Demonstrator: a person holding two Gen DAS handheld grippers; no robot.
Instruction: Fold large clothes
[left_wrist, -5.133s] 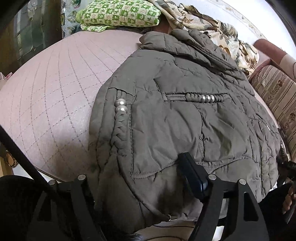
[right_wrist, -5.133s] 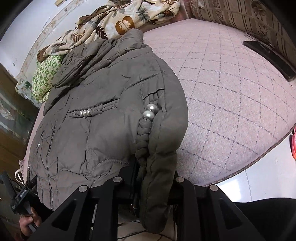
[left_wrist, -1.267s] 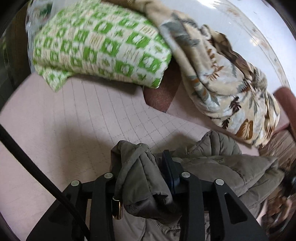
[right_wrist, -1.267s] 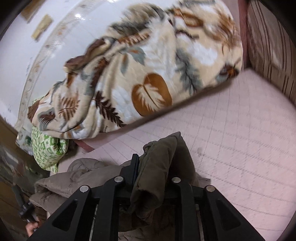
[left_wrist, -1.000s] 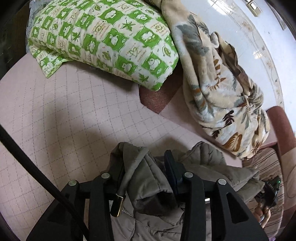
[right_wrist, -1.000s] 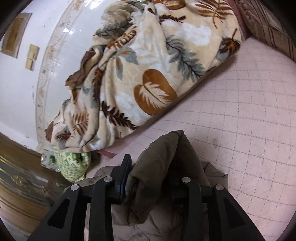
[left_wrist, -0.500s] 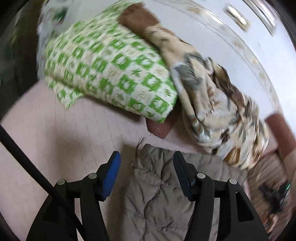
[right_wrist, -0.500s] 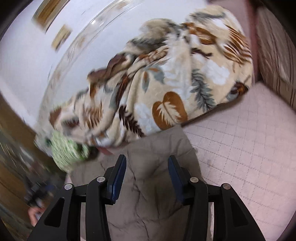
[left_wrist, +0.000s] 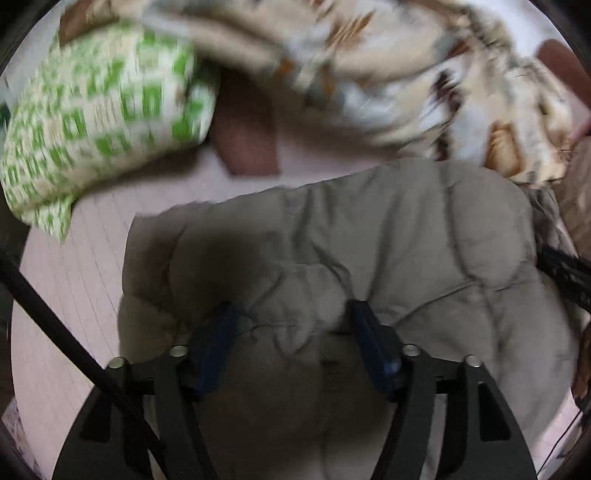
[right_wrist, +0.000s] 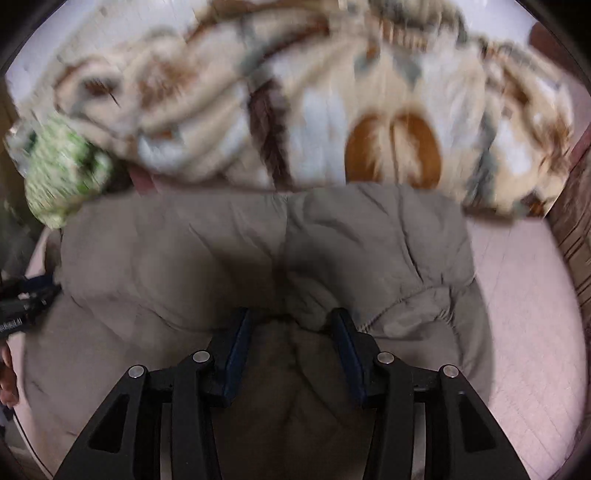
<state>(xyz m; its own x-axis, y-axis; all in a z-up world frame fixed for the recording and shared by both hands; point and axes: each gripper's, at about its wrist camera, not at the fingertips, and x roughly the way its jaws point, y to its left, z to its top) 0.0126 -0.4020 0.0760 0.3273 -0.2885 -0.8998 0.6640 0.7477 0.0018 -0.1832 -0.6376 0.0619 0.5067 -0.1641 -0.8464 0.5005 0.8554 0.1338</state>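
Note:
A grey-brown padded jacket (left_wrist: 369, 240) lies folded over on the pink quilted bed cover (left_wrist: 74, 277), its folded edge toward the pillows. My left gripper (left_wrist: 291, 310) hovers just over the jacket's near part, jaws opening. Puffy fabric bulges between the blue pads without being pinched. In the right wrist view the same jacket (right_wrist: 221, 251) fills the middle. My right gripper (right_wrist: 291, 314) stands open above it, with fabric under the pads and nothing clamped. Both views are blurred by motion.
A green checked pillow (left_wrist: 99, 110) and a leaf-patterned blanket (right_wrist: 295, 92) lie along the wall behind the jacket. Bare bed cover (right_wrist: 524, 314) shows to the right, with striped upholstery (right_wrist: 576, 229) at its edge. A black cable (left_wrist: 55, 321) crosses the left wrist view.
Both grippers held bunched jacket fabric a second ago. They have let it go, opened, and drawn back and lower. The jacket now lies flat, folded over.

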